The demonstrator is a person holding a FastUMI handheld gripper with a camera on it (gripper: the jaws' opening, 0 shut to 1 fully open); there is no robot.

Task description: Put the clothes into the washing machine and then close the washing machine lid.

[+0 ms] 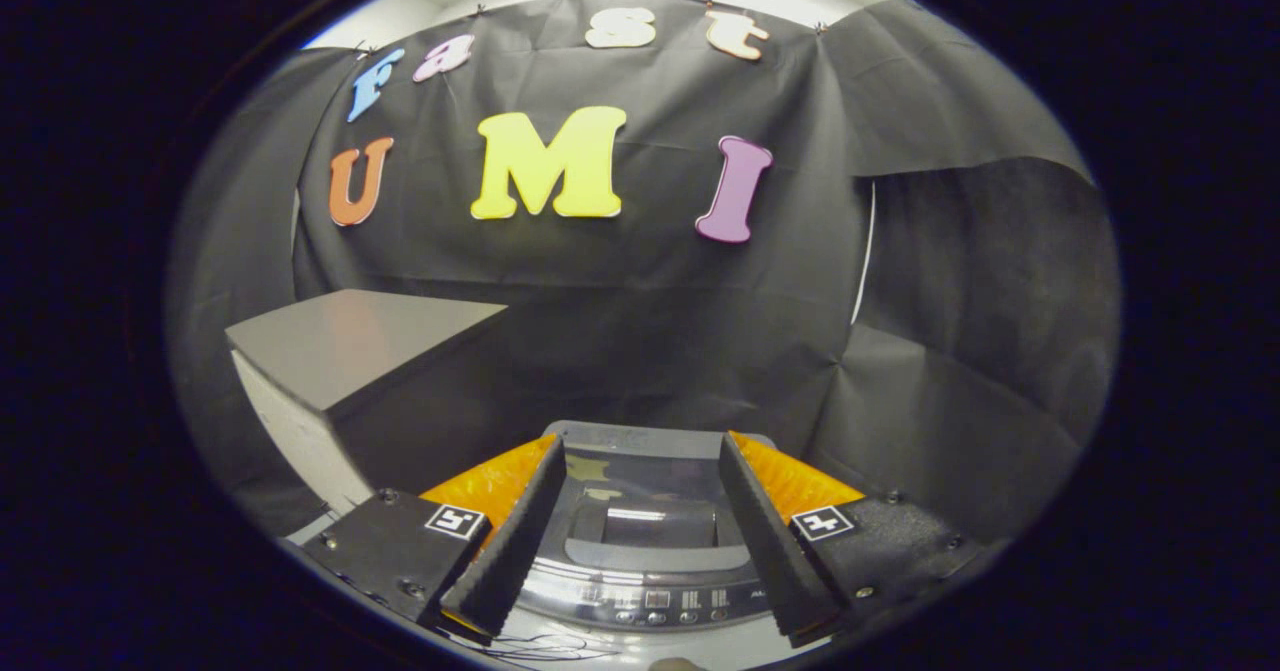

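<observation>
The washing machine (640, 551) stands below and just ahead of my fingers, seen from above. Its grey glossy lid (645, 496) with a dark window lies flat and shut over the tub. A curved control panel (660, 603) with small buttons runs along its near edge. My gripper (640, 451) hangs above the lid, open, with the lid showing in the wide gap between the two orange-and-black fingers (520, 511). Nothing is held between them.
A grey-topped white table or cabinet (350, 346) stands to the left of the machine and reaches higher than it. Black cloth walls close in behind and to the right. A thin wire (545, 646) lies on the pale surface by the machine's near edge.
</observation>
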